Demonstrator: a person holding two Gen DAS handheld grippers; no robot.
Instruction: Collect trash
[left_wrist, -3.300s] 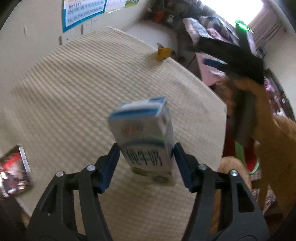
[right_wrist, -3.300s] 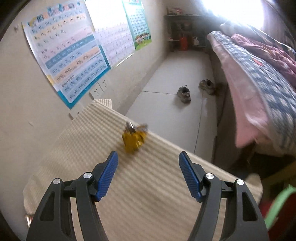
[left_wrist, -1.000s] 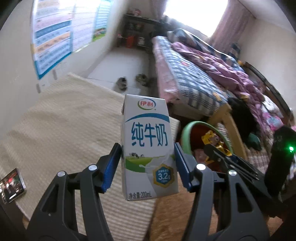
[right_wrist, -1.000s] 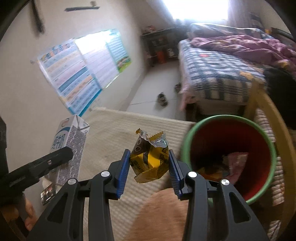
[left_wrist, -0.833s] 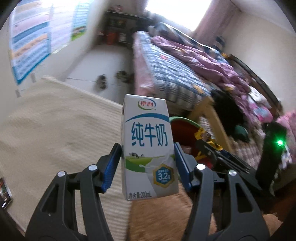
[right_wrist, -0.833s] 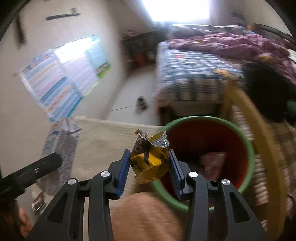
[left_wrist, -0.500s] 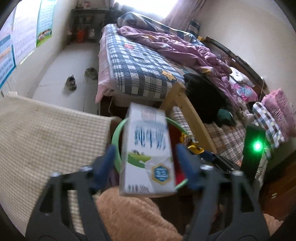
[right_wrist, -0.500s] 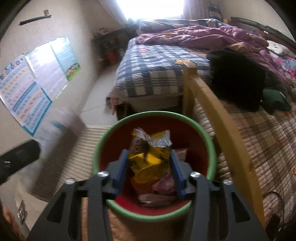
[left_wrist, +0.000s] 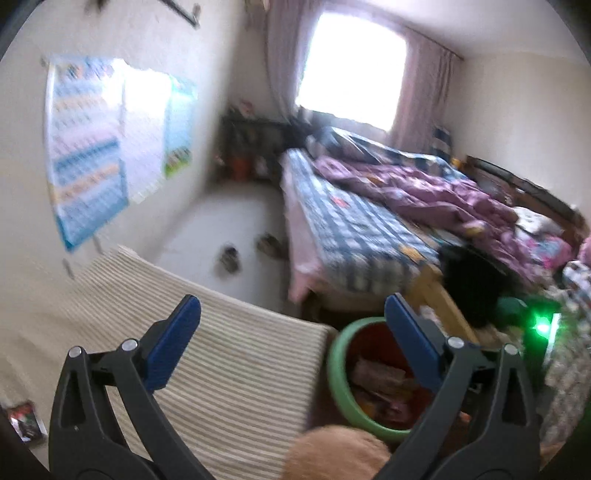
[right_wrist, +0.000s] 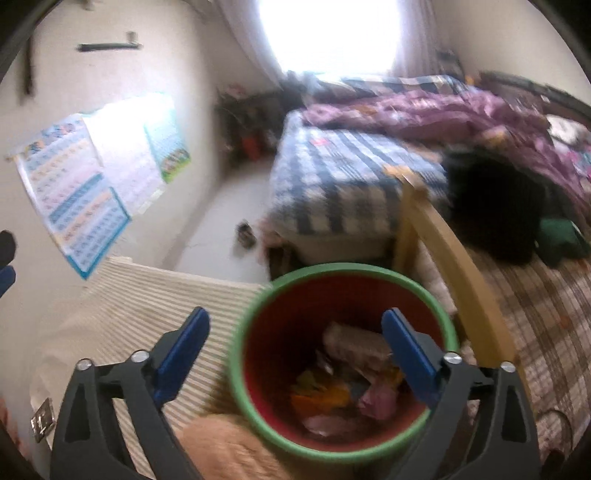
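Trash (right_wrist: 343, 384) is lying piled in the bottom of the red bin with the green rim (right_wrist: 258, 302), mixed wrappers in orange, pink and pale tones, blurred so that single pieces cannot be told apart. The bin is being viewed from above by the right tool (right_wrist: 295, 347), whose blue-padded jaws are being held spread wide with nothing between them, over the bin's mouth. The left tool (left_wrist: 291, 328) is likewise being held released and empty, above the edge of the striped tabletop (left_wrist: 229, 369), with the bin (left_wrist: 338, 354) just beside that edge, down to its right. A small dark packet (left_wrist: 24, 424) is lying on the tabletop at the far left.
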